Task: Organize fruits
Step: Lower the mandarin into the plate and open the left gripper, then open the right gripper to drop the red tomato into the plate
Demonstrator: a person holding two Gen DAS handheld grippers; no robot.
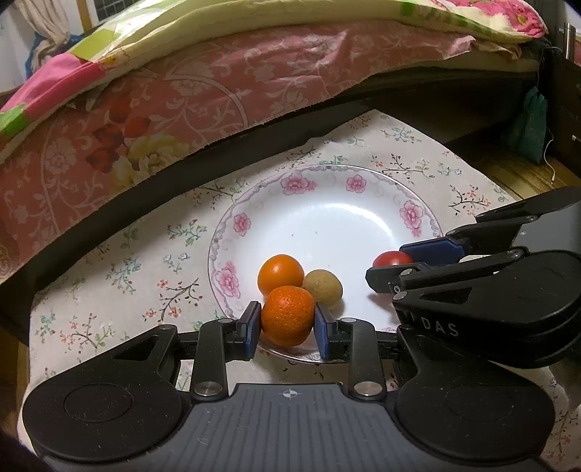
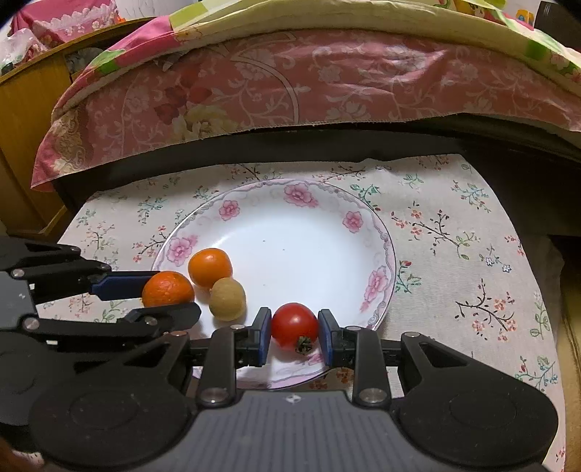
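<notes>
bed (image 2: 326,90) behind w/ pink floral sheet, patchwork quilt (image 1: 120,40) on top; floral cloth (image 2: 454,247) over worktop; wood cabinet (image 2: 25,145) left, curtain (image 1: 43,21) far corner, dim warm light

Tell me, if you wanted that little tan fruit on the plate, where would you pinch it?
Probably across the widest middle of the tan fruit, coming from above. It is round, so any waist works, but the smooth orange touches it behind and the left gripper holds a mandarin beside it, crowding sideways approaches.
</notes>
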